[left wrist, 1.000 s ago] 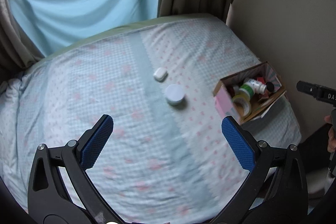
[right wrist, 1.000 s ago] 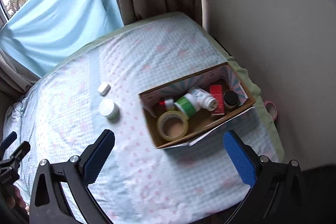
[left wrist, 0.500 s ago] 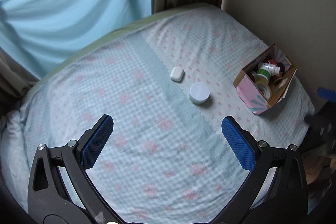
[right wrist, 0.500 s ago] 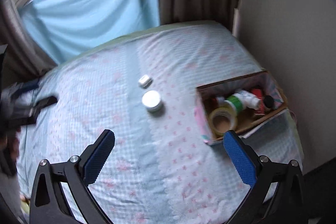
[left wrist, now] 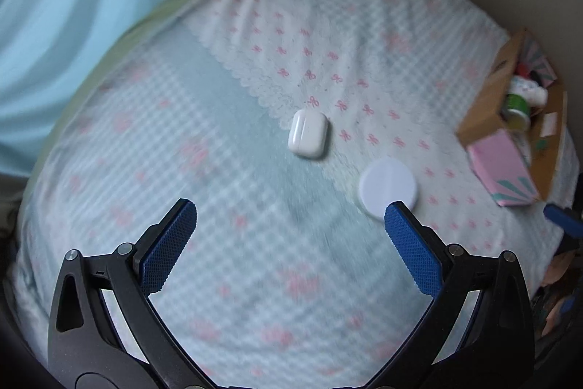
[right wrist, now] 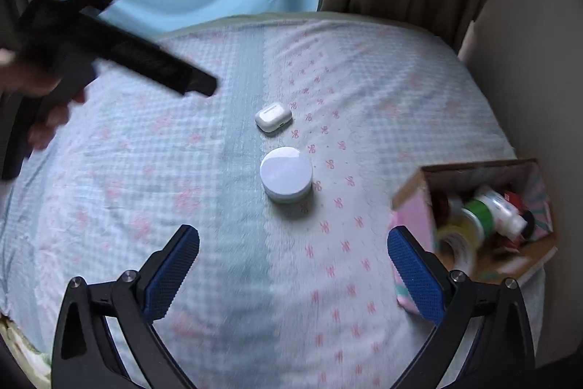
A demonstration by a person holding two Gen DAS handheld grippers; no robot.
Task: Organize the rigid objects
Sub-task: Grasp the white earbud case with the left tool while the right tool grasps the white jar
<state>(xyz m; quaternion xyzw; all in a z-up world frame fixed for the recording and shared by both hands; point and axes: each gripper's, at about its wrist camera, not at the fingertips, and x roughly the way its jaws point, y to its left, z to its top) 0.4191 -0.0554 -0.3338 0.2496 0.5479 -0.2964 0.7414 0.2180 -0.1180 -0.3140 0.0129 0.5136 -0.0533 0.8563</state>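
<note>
Bedspread (left wrist: 226, 141) fills both views, checked pale blue with pink bows, and on it lie a white earbud case (left wrist: 308, 133) and, just beside it, a round white-lidded jar (left wrist: 388, 186). My left gripper (left wrist: 290, 228) hangs above them with its blue fingers (left wrist: 169, 245) spread wide and nothing between them; the right finger's tip overlaps the jar's near edge in this view. My right gripper (right wrist: 293, 258) is likewise spread and empty above the bed, with the jar (right wrist: 286, 178) and case (right wrist: 273, 116) ahead of it. Only the right view looks down into the cardboard box (right wrist: 470, 170) at a tape roll (right wrist: 457, 241) and a green-banded bottle (right wrist: 488, 206); the left view sees the box (left wrist: 484, 119) mostly side-on at the bed's edge. The right view also catches my left hand (right wrist: 40, 97) on its blurred black tool.
</note>
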